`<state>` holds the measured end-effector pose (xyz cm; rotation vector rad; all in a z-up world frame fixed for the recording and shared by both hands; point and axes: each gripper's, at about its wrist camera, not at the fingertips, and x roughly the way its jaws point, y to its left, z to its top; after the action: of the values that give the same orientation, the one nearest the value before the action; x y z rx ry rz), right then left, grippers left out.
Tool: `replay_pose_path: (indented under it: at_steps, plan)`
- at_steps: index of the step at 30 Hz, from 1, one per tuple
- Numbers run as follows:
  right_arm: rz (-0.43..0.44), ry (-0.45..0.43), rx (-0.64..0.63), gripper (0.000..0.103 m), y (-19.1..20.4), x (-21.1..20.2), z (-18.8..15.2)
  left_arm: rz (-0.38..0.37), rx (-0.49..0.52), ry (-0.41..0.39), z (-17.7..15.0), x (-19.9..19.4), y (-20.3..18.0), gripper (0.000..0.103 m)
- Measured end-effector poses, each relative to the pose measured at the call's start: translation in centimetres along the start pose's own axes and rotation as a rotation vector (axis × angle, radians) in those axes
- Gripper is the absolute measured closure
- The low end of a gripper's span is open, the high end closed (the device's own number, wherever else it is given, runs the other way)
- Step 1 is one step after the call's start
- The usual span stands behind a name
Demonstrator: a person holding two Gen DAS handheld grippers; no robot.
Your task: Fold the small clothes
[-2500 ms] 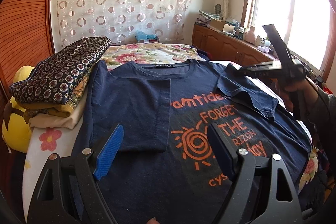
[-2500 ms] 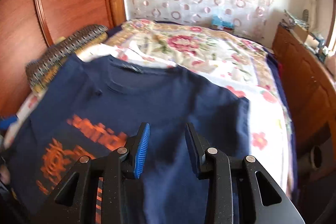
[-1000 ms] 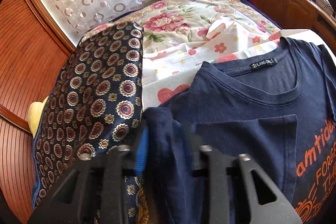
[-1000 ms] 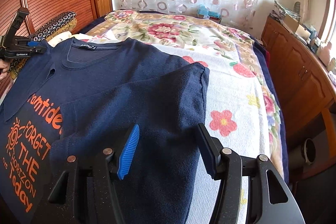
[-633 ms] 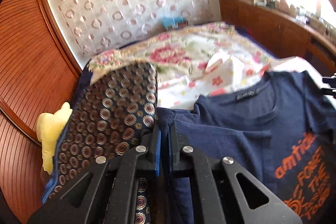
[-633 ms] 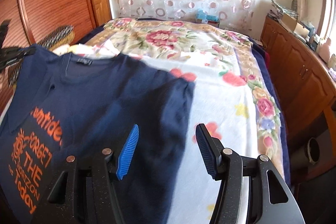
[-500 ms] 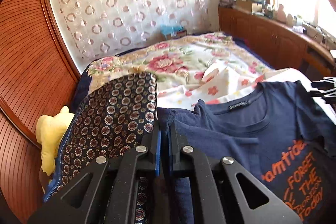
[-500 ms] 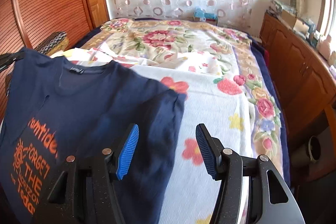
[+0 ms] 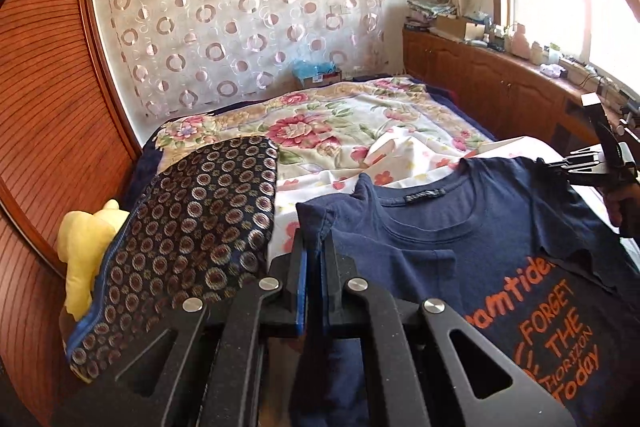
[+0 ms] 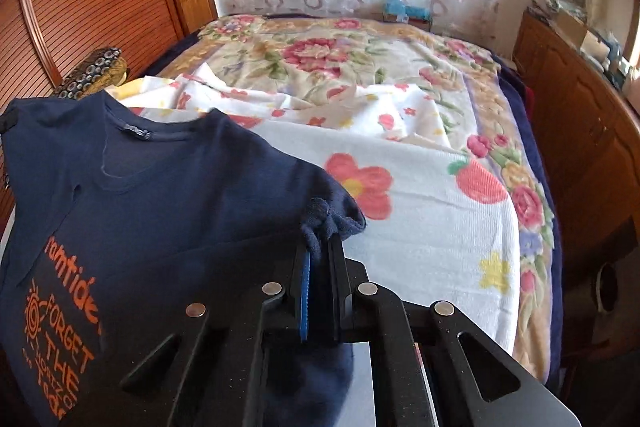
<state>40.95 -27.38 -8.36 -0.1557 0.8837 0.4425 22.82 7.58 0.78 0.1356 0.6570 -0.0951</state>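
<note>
A navy T-shirt [image 9: 472, 227] with orange lettering lies on the bed, both sleeves folded in over its front. My left gripper [image 9: 314, 247] is shut on its left shoulder corner. My right gripper [image 10: 318, 247] is shut on the right shoulder corner of the T-shirt [image 10: 180, 195], and the cloth bunches between its fingers. The right gripper also shows at the far right of the left wrist view [image 9: 576, 167], clamped on the shirt's edge. The top edge of the shirt is held up between the two grippers.
A stack of folded patterned cloth [image 9: 188, 227] lies left of the shirt, with a yellow plush toy [image 9: 86, 247] beside it. A floral bedspread [image 10: 400, 147] covers the bed. Wooden cabinets [image 9: 500, 87] run along the right, a slatted wooden wall [image 9: 48, 107] along the left.
My left gripper closed on the left shoulder corner about a second ago. My right gripper, open half a second ago, has now shut on the right shoulder corner.
</note>
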Motion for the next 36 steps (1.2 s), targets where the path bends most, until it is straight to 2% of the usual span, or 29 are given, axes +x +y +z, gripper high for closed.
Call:
replay_pose_path:
  at_steps: [5, 10, 15, 20, 29, 36]
  plan:
    - [0.009, -0.144, -0.011, 0.097, 2.0, -5.1, -1.0, -0.029, -0.014, -0.044, -1.5, -2.9, -0.7, 0.097]
    - [0.001, -0.222, -0.032, 0.097, 4.3, -9.7, -3.6, -0.043, -0.018, -0.067, -2.9, -5.3, -1.0, 0.097]
    - [0.016, -0.255, -0.024, 0.097, 5.5, -12.5, -7.0, -0.055, -0.022, -0.071, -4.8, -6.7, -1.7, 0.097]
    - [0.018, -0.265, -0.01, 0.097, 5.6, -13.6, -10.4, -0.06, -0.043, -0.077, -6.9, -8.2, -2.8, 0.097]
    - [0.036, -0.314, 0.072, 0.097, 5.3, -18.1, -16.4, -0.067, -0.195, -0.121, -12.7, -12.9, -0.4, 0.097]
    - [0.037, -0.306, 0.083, 0.097, 6.0, -21.6, -20.6, -0.066, -0.23, -0.133, -15.6, -16.3, 0.2, 0.097]
